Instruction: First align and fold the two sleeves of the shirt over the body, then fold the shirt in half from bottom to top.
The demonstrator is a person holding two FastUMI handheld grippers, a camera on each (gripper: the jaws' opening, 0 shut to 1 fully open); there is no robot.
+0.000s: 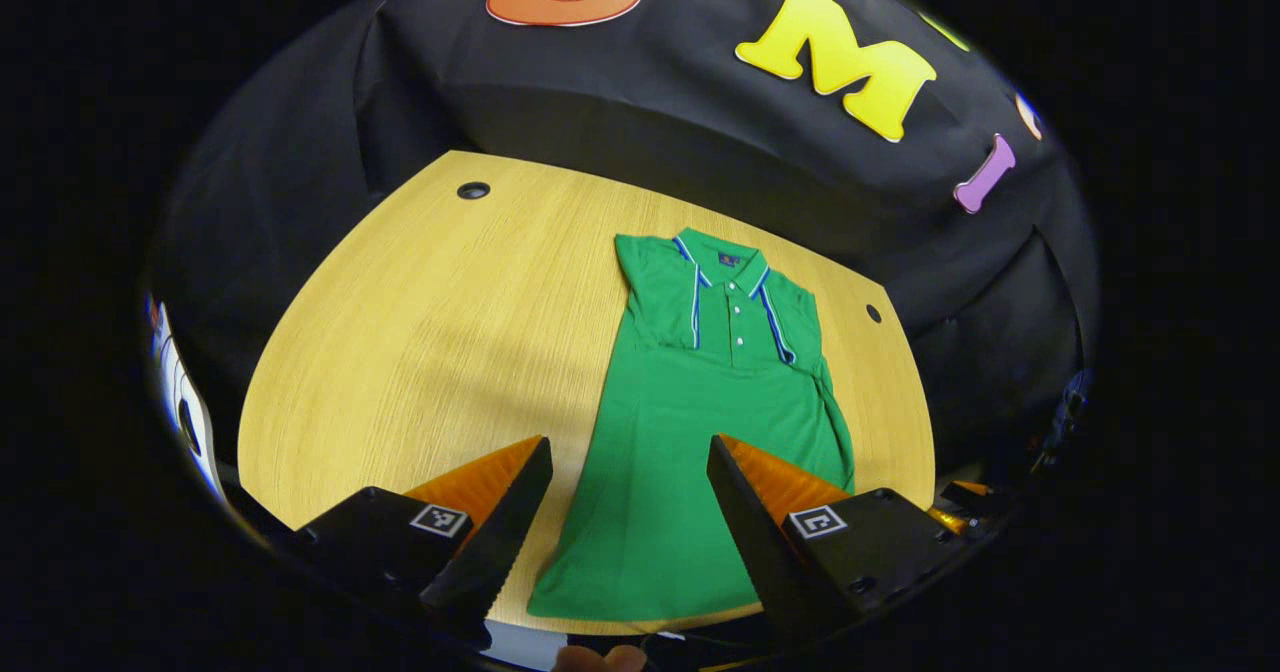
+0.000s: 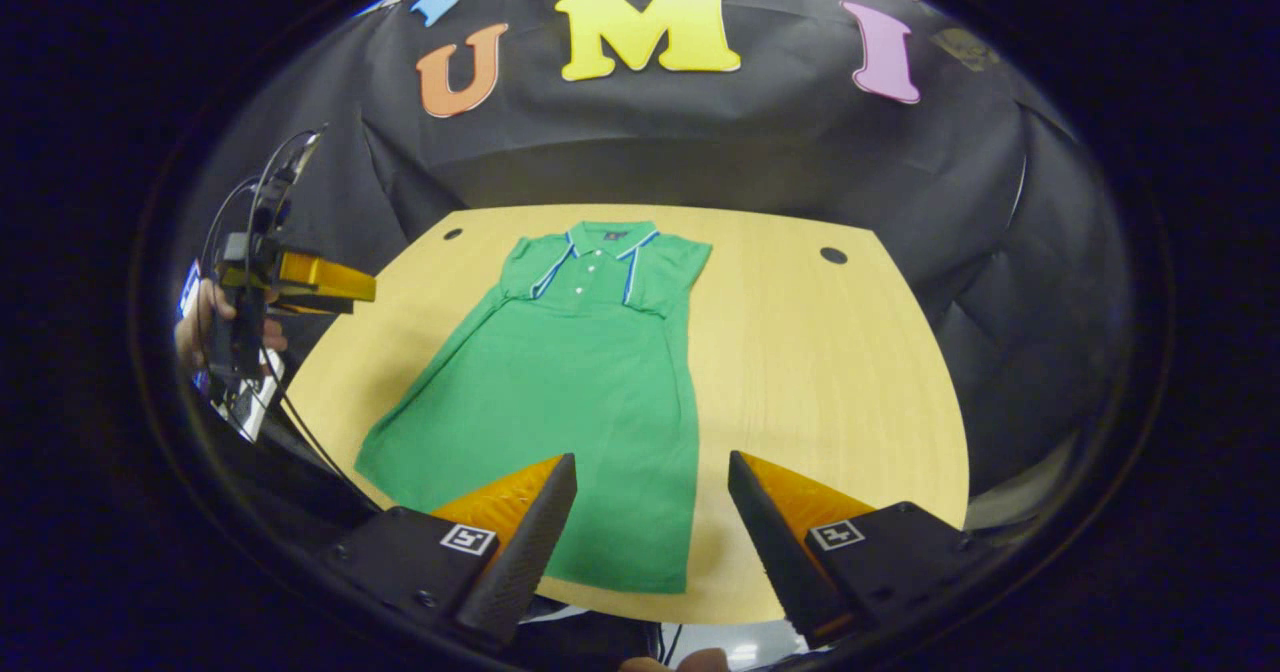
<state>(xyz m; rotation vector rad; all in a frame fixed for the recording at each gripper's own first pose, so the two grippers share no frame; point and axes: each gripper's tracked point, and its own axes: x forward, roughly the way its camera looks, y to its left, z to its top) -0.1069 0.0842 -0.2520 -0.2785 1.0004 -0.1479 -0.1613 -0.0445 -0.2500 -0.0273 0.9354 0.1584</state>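
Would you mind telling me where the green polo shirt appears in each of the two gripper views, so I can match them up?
Left gripper view: the green polo shirt lies right of centre on the wooden table, collar far, hem between the left gripper fingers.
Right gripper view: the shirt lies left of centre, hem near the right gripper.
Shared landmark: the striped collar.

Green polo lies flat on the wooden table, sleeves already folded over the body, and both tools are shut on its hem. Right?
Not quite: both tools are open and hold nothing. The left tool and right tool hover above the hem of the polo, as each gripper view shows. The polo does lie flat on the table, sleeves folded in.
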